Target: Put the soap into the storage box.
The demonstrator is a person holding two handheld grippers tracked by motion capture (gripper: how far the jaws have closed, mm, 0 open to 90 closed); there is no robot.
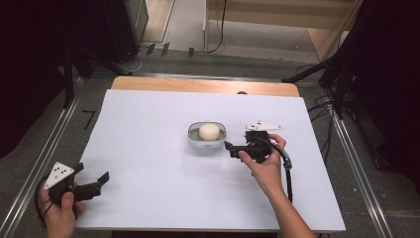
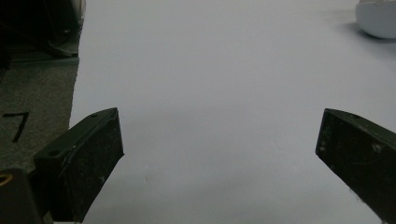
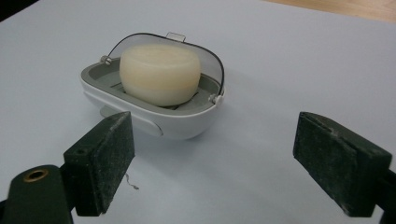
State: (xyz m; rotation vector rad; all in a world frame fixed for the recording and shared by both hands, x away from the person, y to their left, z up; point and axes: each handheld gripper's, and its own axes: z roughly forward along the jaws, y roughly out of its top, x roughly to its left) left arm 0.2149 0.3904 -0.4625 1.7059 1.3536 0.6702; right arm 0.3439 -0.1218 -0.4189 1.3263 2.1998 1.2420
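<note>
Soap bar (image 3: 160,73), pale and round, sits in a white lidded soap dish (image 3: 154,119) mid-bench on a white sheet (image 1: 148,163). Just beside the dish, the right gripper (image 1: 233,147) faces it with jaws apart, nothing grasped yet. Left gripper (image 1: 101,179) waits well apart near the bench's corner, jaws also apart.

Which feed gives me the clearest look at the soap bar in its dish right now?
The right gripper view: the soap bar sits close and sharp in the soap dish, lid open behind it, just beyond the open right gripper. The high view shows it small, from above. The left gripper view catches the dish's edge at its top right corner.
</note>
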